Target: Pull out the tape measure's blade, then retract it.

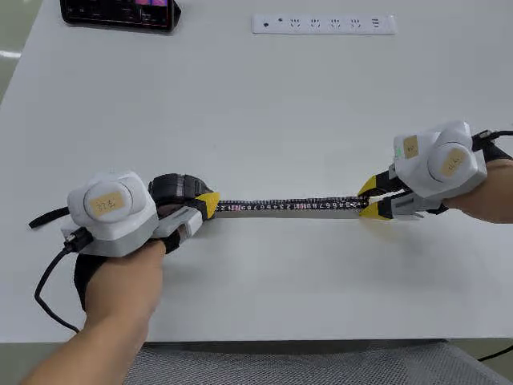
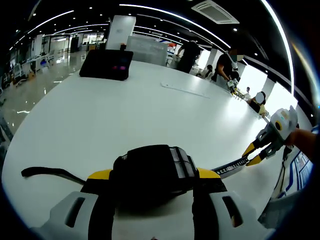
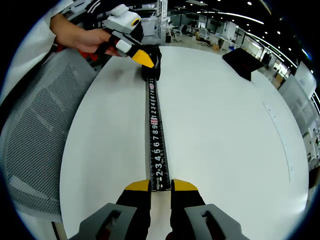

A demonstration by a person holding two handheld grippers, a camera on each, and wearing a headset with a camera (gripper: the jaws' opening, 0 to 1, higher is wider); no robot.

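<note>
The tape measure (image 2: 152,172), a black case, sits clamped between the two yellow-tipped jaws of the left gripper (image 1: 196,207), which grasps it from both sides, while the person's left hand (image 1: 120,277) holds that gripper from behind. Its blade (image 3: 156,130) is drawn out of the case and runs straight from the left gripper across to the right gripper (image 3: 161,186), whose jaws are clenched on the blade's free end, one yellow tip on either side of the strip. In the right gripper view the blade stretches directly ahead of the jaws. It is black with white numbers that count upward away from the gripper, with a red mark after the nine, and it ends at the case far ahead, where the left gripper pinches it. In the head view the blade lies low over the white table (image 1: 264,104) between the two grippers, with a thin shadow beneath it; whether it touches the surface cannot be told. A black strap (image 2: 47,172) trails from the case to the left of the left gripper's jaws and lies on the table. A cable (image 1: 44,281) hangs from the back of the left gripper over the near table edge. Far ahead of both grippers, at the opposite side of the table, lies a white power strip (image 1: 325,24), and well to its left a dark device (image 1: 120,12) with small lit spots. A grey mesh chair (image 3: 30,130) shows to the left of the right gripper's jaws, past the table edge.
</note>
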